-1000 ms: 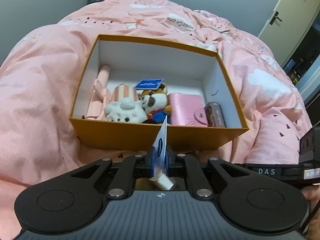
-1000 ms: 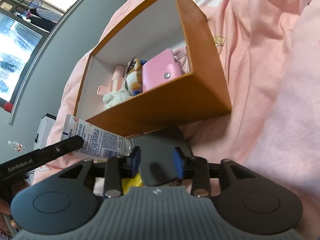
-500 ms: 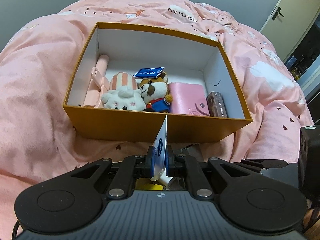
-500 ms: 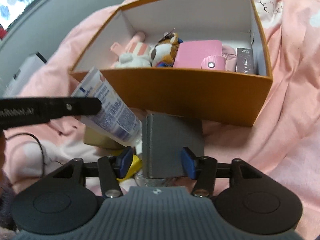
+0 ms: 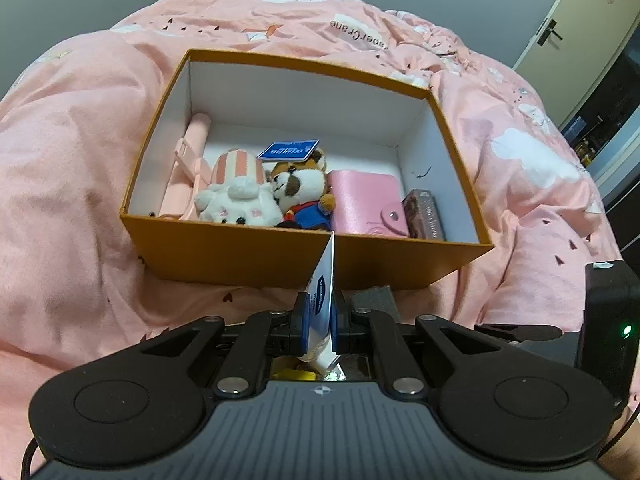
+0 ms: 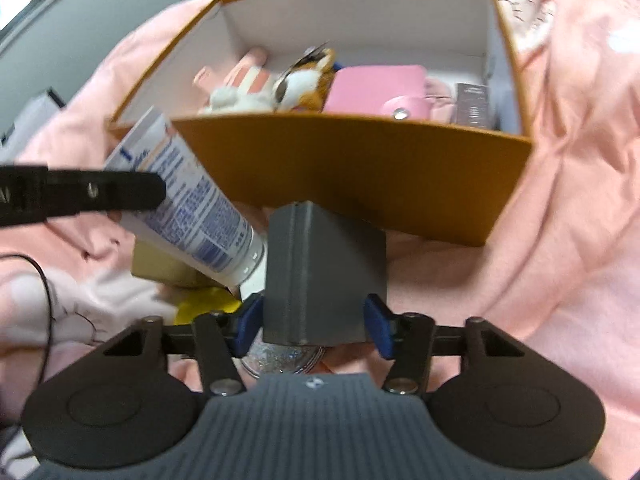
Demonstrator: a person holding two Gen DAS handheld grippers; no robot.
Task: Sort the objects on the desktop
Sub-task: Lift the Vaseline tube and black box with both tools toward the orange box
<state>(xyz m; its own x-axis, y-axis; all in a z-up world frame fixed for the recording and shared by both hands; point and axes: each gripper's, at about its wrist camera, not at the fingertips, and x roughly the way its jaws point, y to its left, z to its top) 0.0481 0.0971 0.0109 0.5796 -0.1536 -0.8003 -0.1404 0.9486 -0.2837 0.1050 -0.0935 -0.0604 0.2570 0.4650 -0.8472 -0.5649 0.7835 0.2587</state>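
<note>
An orange box (image 5: 280,256) with white inside walls sits on the pink bedding. It holds a white plush (image 5: 236,204), a fox plush (image 5: 300,188), a pink wallet (image 5: 364,200) and a small brown carton (image 5: 424,212). My left gripper (image 5: 319,320) is shut on the flat end of a white and blue cream tube (image 5: 322,280) just in front of the box. The right wrist view shows the tube (image 6: 192,208) slanting cap down. My right gripper (image 6: 314,322) is closing on a grey box (image 6: 324,276), with its blue pads (image 6: 250,320) against the box's two sides.
Under the tube lie a beige carton (image 6: 160,268) and a yellow item (image 6: 204,304). A glittery round thing (image 6: 280,356) sits beneath the grey box. A black cable (image 6: 44,280) crosses the bedding at the left. A door (image 5: 576,12) stands at the far right.
The right wrist view has rolled level and closed in on the grey box, which now stands between the jaws. The left gripper holds the tube in the same place.
</note>
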